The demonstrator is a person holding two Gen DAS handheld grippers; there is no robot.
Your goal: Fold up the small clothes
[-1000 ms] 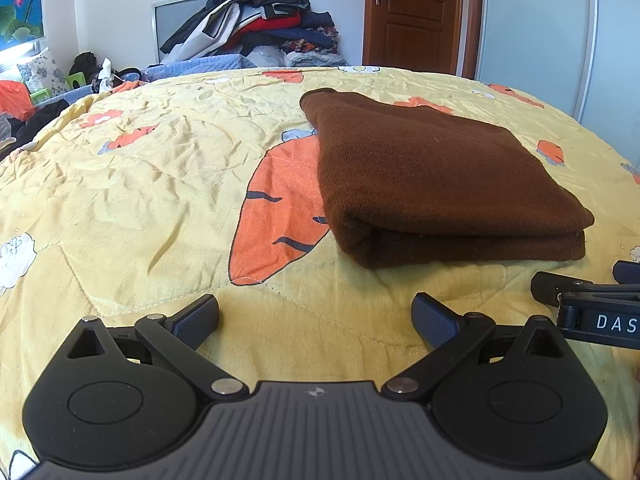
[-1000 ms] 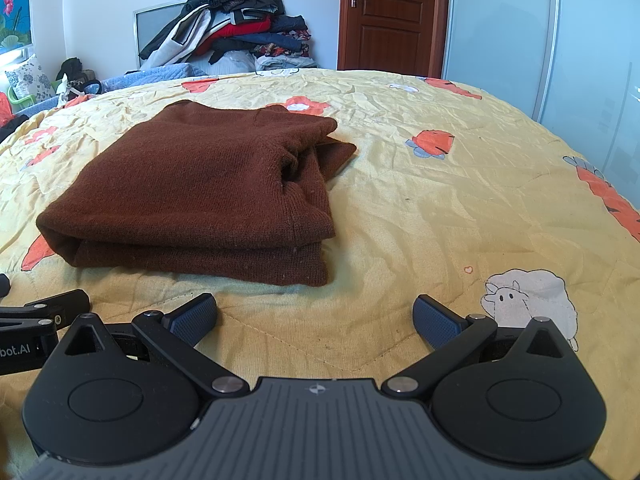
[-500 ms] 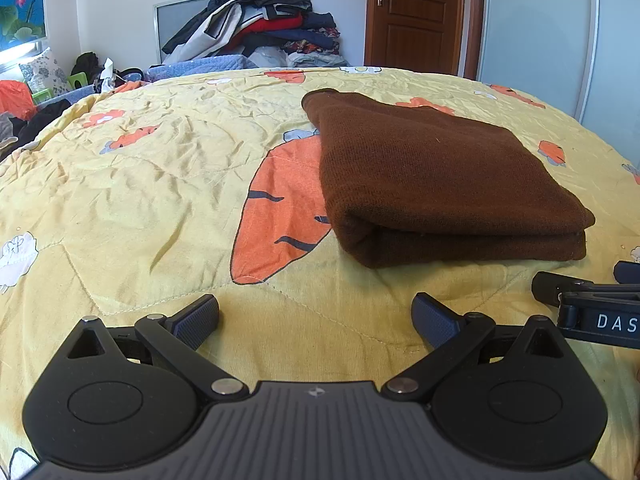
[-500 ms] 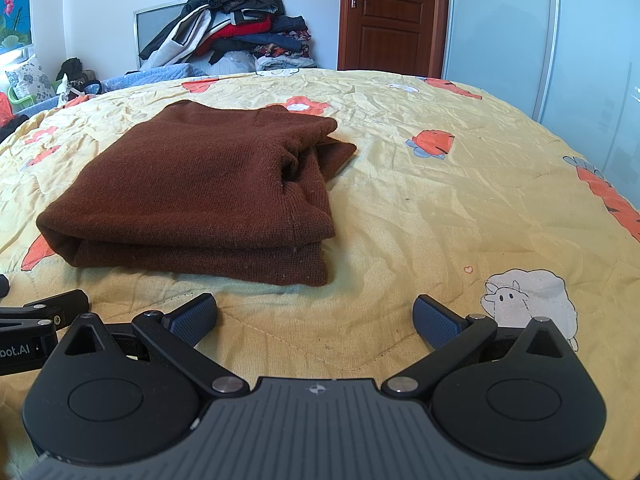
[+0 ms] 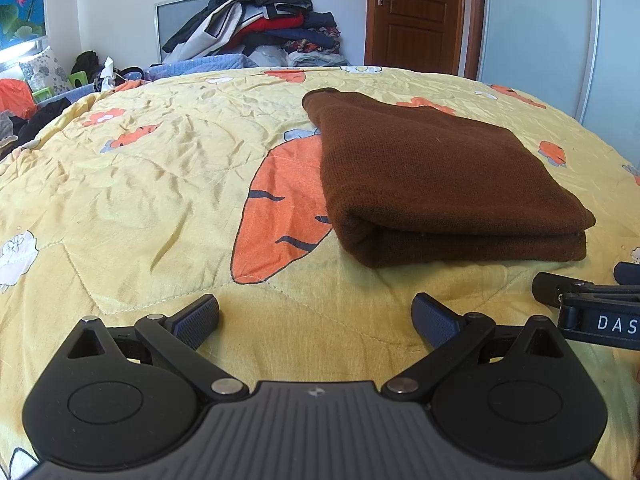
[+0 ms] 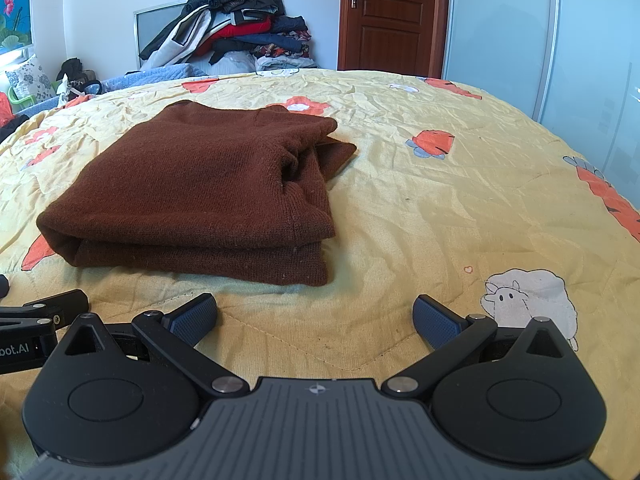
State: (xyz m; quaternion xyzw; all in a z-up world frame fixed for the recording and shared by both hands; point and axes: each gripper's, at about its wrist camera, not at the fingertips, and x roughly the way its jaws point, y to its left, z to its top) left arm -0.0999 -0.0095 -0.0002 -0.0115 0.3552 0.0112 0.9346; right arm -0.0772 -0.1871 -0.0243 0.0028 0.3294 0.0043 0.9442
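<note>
Your left gripper [image 5: 315, 314] and right gripper [image 6: 315, 314] both have jaws spread wide, holding nothing. The folded brown sweater [image 6: 192, 196] lies on the bed [image 5: 140, 200] ahead of them.

White walls [image 5: 120, 0], brown wooden door [image 5: 416, 12], sliding wardrobe [image 6: 500, 20], daylight

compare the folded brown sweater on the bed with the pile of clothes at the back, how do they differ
The brown sweater is one garment folded into a flat, layered rectangle; the clothes pile is many garments heaped loosely. The sweater is a single brown; the pile mixes dark, white, red and patterned pieces. The sweater lies on the yellow bedspread near both open tongs; the pile sits beyond the bed against the wall. Both are untouched clothing.
</note>
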